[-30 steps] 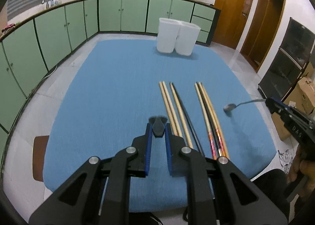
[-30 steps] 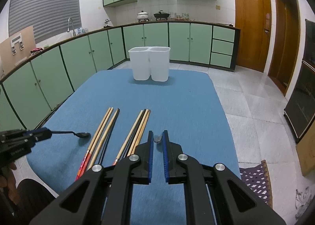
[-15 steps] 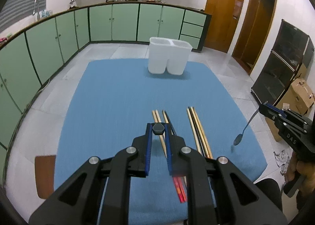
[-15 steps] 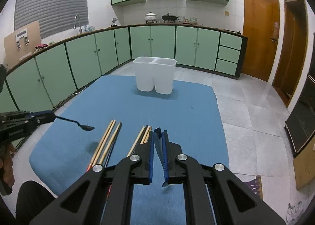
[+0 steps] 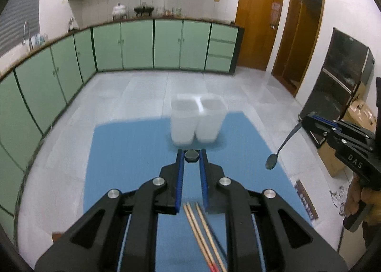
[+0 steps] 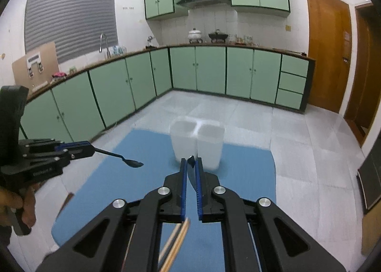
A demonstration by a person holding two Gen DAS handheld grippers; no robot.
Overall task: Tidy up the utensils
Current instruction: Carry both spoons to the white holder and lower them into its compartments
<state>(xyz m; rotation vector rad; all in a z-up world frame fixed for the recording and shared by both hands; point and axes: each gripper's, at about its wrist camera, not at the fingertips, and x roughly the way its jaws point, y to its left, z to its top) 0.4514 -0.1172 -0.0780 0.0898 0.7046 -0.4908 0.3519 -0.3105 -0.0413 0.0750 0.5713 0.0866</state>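
both grippers, left gripper [image 5: 191, 156] and right gripper [image 6: 190, 162], have fingers clamped on a thin, stiff, slippery spoon handle; grip mid-handle.

Green cabinets [image 6: 197, 69], wooden door [image 6: 327, 50]

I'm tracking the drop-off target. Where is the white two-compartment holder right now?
The white two-compartment holder stands at the far end of the blue mat, centred ahead of both hand-held grippers, with the green cabinets beyond it.
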